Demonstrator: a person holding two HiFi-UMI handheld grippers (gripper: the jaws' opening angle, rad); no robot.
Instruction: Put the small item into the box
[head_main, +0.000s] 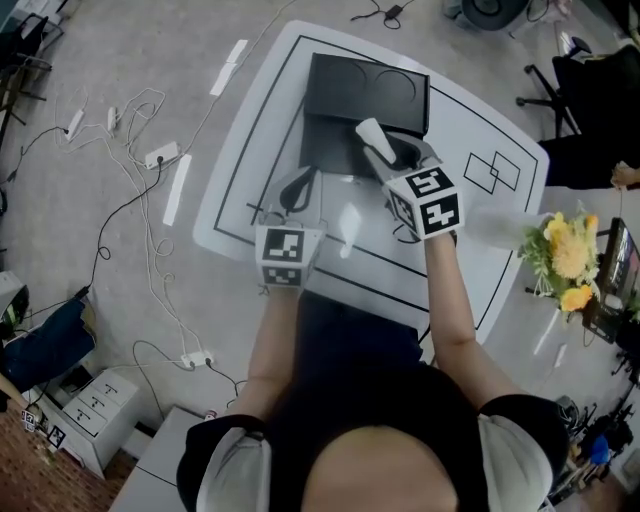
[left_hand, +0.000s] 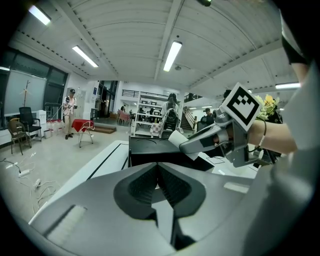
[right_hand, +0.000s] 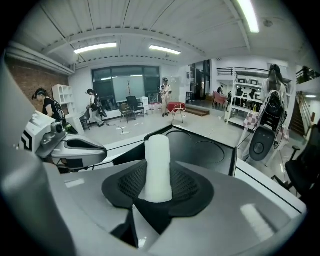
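head view: cables (head_main: 120, 140) left of the box (head_main: 365, 95), flowers (head_main: 565, 255) right.

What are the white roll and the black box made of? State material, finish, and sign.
White roll: probably soft foam or rolled tissue; matte, faintly fuzzy, no shine.
Black box: likely rigid plastic or coated board; smooth, semi-gloss panel with two pressed circles catching light.
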